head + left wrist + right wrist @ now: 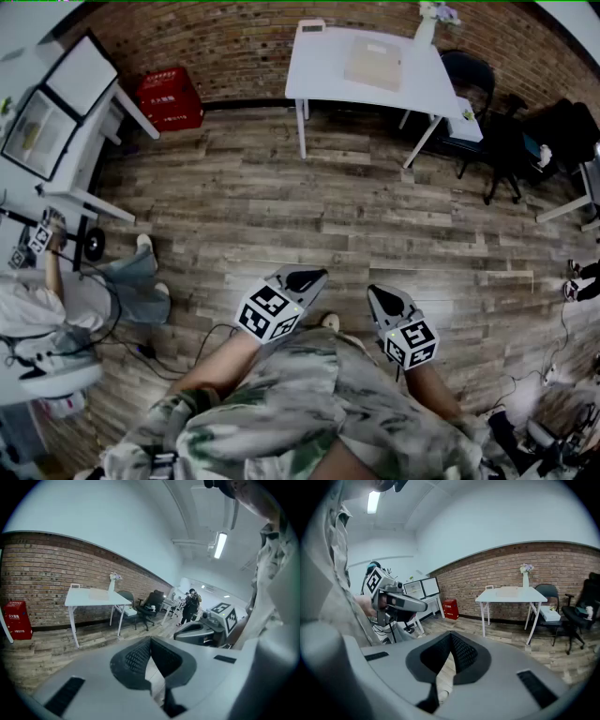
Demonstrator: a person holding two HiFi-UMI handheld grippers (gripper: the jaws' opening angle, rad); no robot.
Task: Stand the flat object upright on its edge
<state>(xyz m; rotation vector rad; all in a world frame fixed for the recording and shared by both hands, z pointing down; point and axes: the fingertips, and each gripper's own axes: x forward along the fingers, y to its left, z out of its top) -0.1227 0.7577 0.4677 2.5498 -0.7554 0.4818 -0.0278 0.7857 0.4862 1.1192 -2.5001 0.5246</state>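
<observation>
A flat tan object (373, 64) lies flat on the white table (314, 80) across the room, far from both grippers. It also shows on that table in the left gripper view (97, 594) and in the right gripper view (509, 591). My left gripper (305, 278) and right gripper (382, 298) are held side by side at waist height over the wooden floor. Both point toward the table. The left gripper's jaws (150, 641) are shut with nothing between them. The right gripper's jaws (451, 637) are shut and empty as well.
A red box (171, 97) stands by the brick wall left of the table. Black chairs (487, 141) and a vase of flowers (427, 28) are at the table's right. A desk with monitors (56, 103), a seated person (37, 309) and floor cables fill the left.
</observation>
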